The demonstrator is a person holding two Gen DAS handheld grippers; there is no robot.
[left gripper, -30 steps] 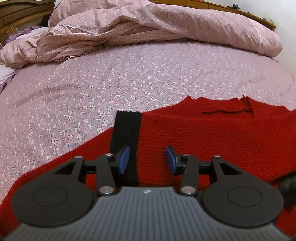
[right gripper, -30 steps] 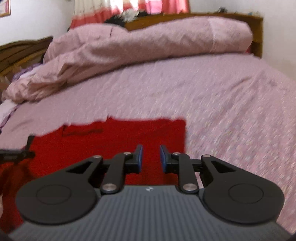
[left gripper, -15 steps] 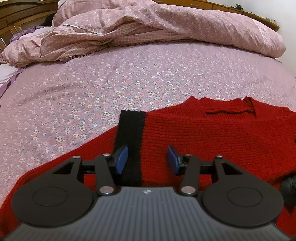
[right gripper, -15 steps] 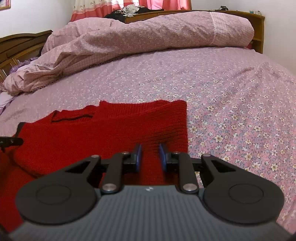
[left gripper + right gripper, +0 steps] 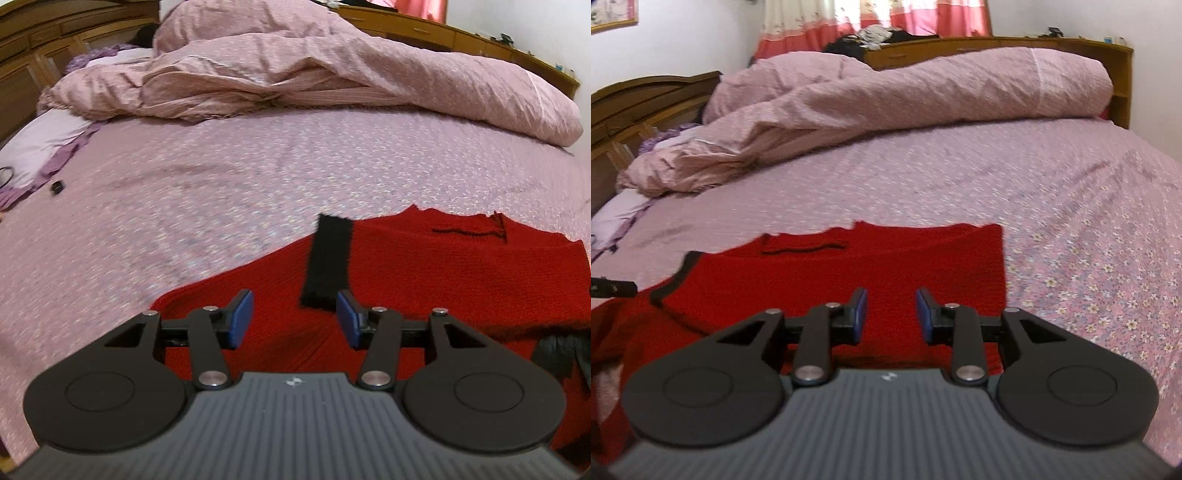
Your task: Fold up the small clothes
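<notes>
While both hand-held tools hovered over the bed, the left gripper [image 5: 294,319] had its blue-padded fingers spread wide apart, grasping nothing. Directly beneath and ahead of it lay the red knitted sweater [image 5: 424,273], spread flat on the bedding. A black knitted cuff [image 5: 328,264] at the end of a folded-in sleeve rested on the red knit just ahead of this gripper's right finger, apparently without touching it.

The right gripper [image 5: 891,319] also had its blue-padded fingers parted and released, with only red knit showing between them. It hung above the sweater [image 5: 886,262] near the garment's straight right-hand edge, which ran just to the right of the fingers. A dark-edged neckline sat ahead and to the left.

Beyond both grippers stretched a pink floral bedsheet [image 5: 1071,229]. Farther ahead, a crumpled pink quilt [image 5: 332,74] was heaped across the bed, with a brown wooden headboard [image 5: 997,40] behind it.
</notes>
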